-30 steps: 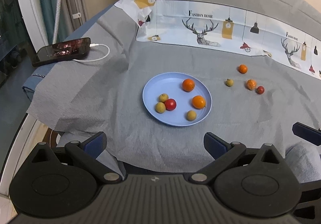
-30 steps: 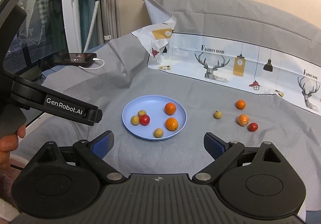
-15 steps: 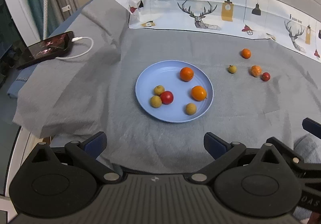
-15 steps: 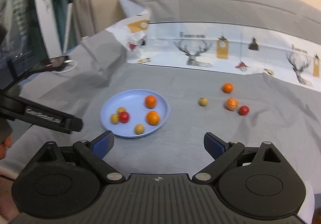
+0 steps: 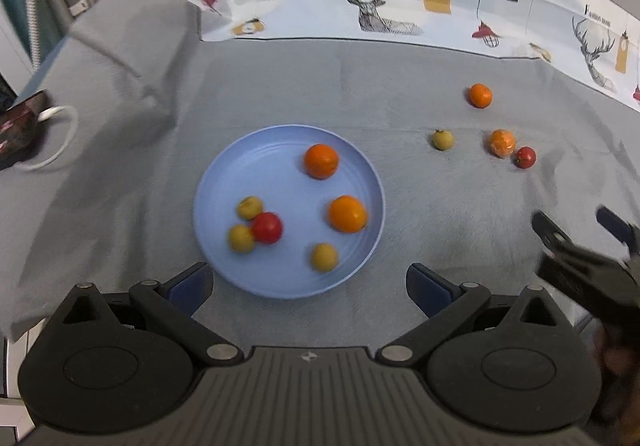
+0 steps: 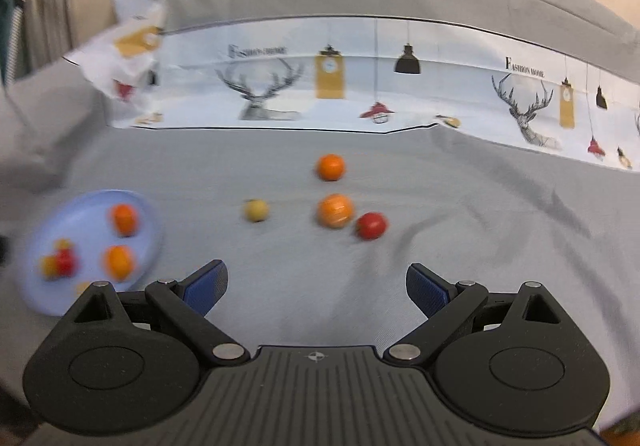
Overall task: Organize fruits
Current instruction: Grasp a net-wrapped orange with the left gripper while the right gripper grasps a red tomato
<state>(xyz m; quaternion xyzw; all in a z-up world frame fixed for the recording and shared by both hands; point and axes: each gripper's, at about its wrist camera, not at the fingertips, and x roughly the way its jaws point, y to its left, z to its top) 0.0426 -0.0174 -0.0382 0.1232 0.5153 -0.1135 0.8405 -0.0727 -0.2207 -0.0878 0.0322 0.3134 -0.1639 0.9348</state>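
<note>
Blurred plate (image 6: 32, 286) cut by left fingers (image 6: 206, 284), phone (image 5: 20, 122) cropped

A grey cloth (image 5: 120, 150) covers the surface. A printed deer sheet (image 5: 400, 2) lies far; a phone (image 5: 16, 122) with white cable (image 5: 60, 138) lies left.
</note>
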